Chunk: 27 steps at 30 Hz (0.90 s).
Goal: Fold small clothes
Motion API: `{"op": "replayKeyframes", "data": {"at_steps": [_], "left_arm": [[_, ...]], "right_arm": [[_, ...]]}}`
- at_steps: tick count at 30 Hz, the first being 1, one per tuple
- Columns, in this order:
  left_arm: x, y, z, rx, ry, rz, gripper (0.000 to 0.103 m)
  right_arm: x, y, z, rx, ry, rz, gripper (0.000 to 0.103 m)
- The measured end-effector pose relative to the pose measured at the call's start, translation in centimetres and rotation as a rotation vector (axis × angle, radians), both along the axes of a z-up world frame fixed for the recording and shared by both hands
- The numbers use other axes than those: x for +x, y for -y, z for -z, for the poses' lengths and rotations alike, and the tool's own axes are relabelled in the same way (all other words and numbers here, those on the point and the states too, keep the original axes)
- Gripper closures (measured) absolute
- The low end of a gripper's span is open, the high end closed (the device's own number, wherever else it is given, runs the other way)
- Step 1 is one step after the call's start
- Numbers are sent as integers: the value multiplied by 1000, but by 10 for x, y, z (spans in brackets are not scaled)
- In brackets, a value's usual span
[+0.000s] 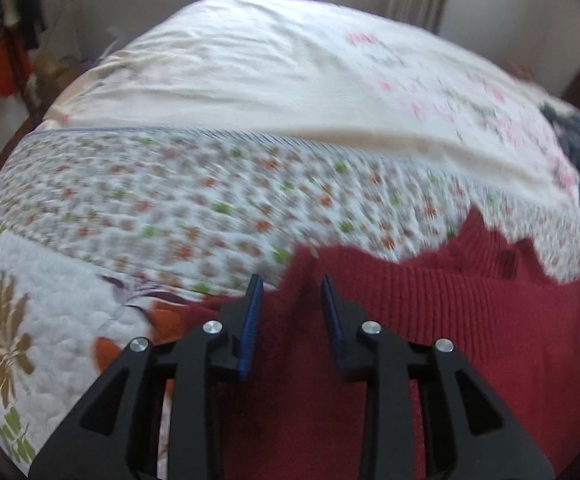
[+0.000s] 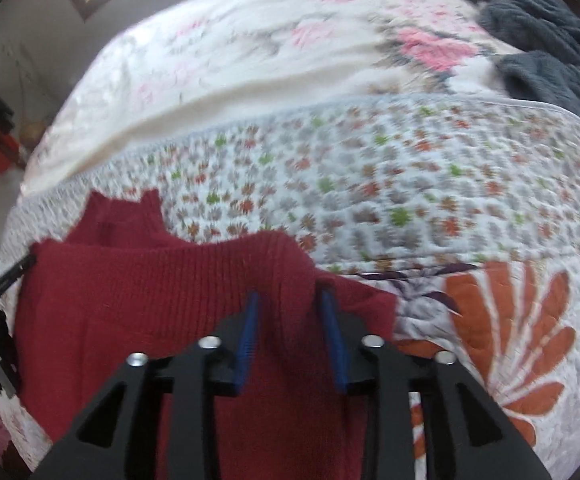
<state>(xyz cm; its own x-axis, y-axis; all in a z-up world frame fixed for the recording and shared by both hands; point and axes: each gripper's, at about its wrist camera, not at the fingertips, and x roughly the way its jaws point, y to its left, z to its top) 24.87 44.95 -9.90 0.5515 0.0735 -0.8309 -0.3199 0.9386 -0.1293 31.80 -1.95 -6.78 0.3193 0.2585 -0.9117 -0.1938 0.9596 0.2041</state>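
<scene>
Grippers [image 1: 292, 286] [image 2: 290, 300] around red sweater [image 1: 430, 320]

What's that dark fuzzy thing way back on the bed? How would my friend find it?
Start at the bed's flowery quilt, then look past it to the cream blanket with pink flowers. At that blanket's far right edge lies a rumpled dark grey fuzzy cloth. It is the only grey, fluffy thing; the red sweater lies near the grippers.

Floral quilt [image 2: 410, 184] covers bed; cream pink-flowered blanket [image 1: 250, 68] beyond it; grey knit [image 2: 550, 52] on blanket.
</scene>
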Motion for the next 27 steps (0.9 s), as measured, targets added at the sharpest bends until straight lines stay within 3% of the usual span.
{"op": "replayKeyframes", "data": {"at_steps": [2, 4, 6, 10, 16, 18, 19, 22, 24, 27], "left_arm": [[-17, -6, -23, -6, 83, -15, 71], [-38, -4, -45, 16, 153, 4, 62], [-63, 7, -63, 21, 191, 71, 59], [-102, 35, -66, -24, 151, 193, 53], [-142, 73, -26, -142, 35, 280, 49], [-144, 79, -7, -165, -8, 276, 49], [-143, 80, 2, -171, -26, 272, 49], [-143, 82, 19, -162, -63, 267, 50], [-143, 84, 23, -139, -71, 286, 50], [-142, 85, 25, -122, -81, 299, 50]], "right_arm": [[-12, 16, -13, 65, -5, 9, 63], [-29, 26, -21, 134, -36, -16, 59], [-52, 34, -27, 158, -58, -40, 53], [-105, 51, -24, 143, -102, -77, 44], [-151, 67, 7, 183, -205, -82, 43], [-156, 64, 17, 188, -236, -93, 51], [-158, 62, 19, 196, -254, -101, 69], [-160, 62, 9, 214, -235, -112, 94], [-159, 69, 2, 237, -227, -101, 95], [-161, 76, 9, 191, -240, -92, 96]]}}
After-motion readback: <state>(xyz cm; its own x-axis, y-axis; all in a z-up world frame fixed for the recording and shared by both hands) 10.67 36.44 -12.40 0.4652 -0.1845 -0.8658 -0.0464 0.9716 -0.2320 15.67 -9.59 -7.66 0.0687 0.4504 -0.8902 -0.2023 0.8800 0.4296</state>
